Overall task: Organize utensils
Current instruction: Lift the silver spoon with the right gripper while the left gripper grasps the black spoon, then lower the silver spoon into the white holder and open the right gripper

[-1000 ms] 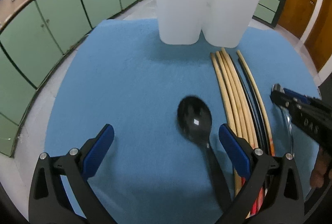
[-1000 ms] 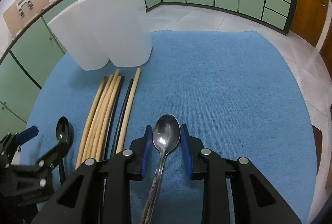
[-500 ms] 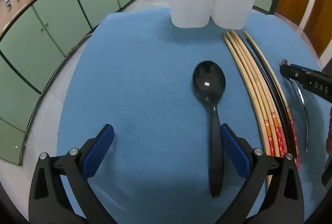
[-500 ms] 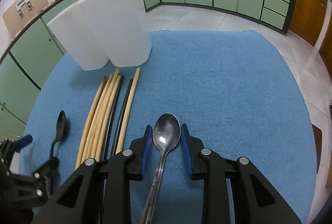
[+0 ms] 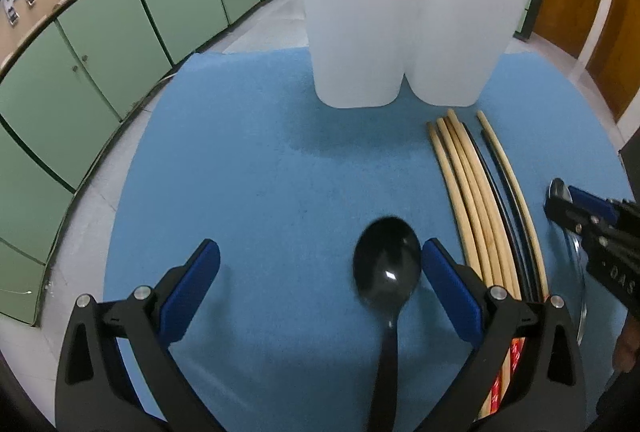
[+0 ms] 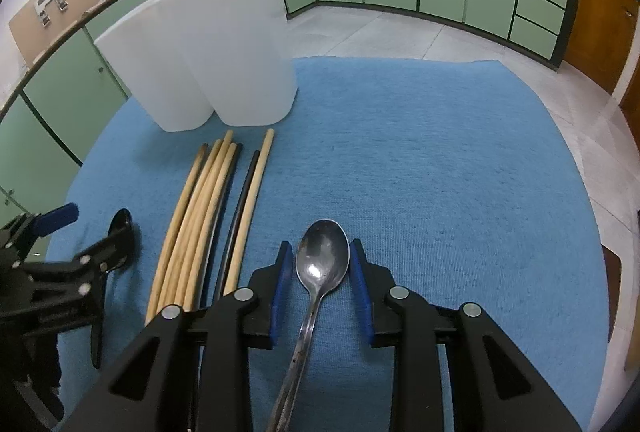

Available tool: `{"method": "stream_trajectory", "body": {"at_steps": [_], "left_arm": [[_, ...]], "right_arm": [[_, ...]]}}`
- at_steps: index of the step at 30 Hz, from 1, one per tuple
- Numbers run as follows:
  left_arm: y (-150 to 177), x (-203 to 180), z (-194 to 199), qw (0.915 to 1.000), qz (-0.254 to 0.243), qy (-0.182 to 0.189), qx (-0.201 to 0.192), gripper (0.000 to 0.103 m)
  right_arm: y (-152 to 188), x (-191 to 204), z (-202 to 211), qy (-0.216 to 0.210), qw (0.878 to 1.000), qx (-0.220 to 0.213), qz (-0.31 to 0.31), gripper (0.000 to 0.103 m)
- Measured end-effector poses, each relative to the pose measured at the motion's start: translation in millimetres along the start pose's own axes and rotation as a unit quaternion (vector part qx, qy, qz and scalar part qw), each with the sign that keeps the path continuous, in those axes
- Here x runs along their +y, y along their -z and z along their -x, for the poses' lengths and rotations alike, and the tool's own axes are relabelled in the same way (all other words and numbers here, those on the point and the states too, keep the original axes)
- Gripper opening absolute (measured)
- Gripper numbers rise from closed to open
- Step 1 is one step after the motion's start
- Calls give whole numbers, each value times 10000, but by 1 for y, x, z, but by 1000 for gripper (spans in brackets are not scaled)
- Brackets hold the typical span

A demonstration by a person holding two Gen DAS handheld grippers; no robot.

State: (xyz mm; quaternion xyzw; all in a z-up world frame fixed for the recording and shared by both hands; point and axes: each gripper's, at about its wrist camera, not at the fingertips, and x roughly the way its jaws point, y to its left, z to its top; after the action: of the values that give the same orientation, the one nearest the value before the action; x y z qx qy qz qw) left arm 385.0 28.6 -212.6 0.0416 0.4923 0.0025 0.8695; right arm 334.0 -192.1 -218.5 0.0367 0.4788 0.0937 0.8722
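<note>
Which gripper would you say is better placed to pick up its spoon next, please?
The right gripper: its jaws closely flank the metal spoon, centred between the pads on the blue mat. The left gripper stands wide open, with the black spoon off-centre beside one pad.

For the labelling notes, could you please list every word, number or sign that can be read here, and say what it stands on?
"DAS": pale letters on the right tool's black body, cut off at the frame edge, so perhaps part of a longer word.
Red bands on the chopsticks near the handle ends: pattern only, too blurred to read.
Nothing else bears text.
</note>
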Motion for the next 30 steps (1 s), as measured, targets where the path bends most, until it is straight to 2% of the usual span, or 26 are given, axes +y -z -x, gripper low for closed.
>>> {"method": "stream_trajectory", "body": {"at_steps": [3, 5, 7, 8, 9, 10, 12, 14, 19, 26, 30], "left_arm": [[1, -6, -7, 9995, 27, 246, 173, 73], [-1, -6, -7, 9991, 138, 371, 166, 68], [-3, -11, -6, 9987, 119, 466, 136, 50], [-1, -14, -4, 9986, 114, 510, 109, 44], [-1, -16, -3, 9980, 116, 618, 68, 28], [-2, -17, -3, 9974, 123, 710, 46, 19], [-2, -20, -3, 9955, 154, 934, -10, 11], [7, -11, 9, 9940, 165, 1069, -161, 8], [18, -9, 37, 9887, 90, 1249, -828, 7], [19, -11, 42, 9839, -62, 1398, -1113, 6], [21, -11, 54, 9785, -102, 1419, -1494, 6]], "right_arm": [[-4, -2, -1, -119, 9998, 84, -100, 36], [-7, -1, -2, -83, 9999, 128, -53, 37], [-10, 2, -3, -6, 9998, 173, 41, 36], [-11, 3, -4, 78, 9997, 190, 93, 27], [-12, 5, -4, 133, 9996, 201, 117, 27], [-12, 4, -4, 83, 9997, 219, 102, 27], [-12, 2, -1, 15, 9998, 174, 39, 27], [-9, 1, 5, 2, 10000, 8, 26, 27], [-6, 3, 27, -33, 9987, -484, 151, 27], [-3, 3, 32, -109, 9983, -554, 168, 27], [-2, 1, 42, -157, 9974, -699, 120, 27]]}}
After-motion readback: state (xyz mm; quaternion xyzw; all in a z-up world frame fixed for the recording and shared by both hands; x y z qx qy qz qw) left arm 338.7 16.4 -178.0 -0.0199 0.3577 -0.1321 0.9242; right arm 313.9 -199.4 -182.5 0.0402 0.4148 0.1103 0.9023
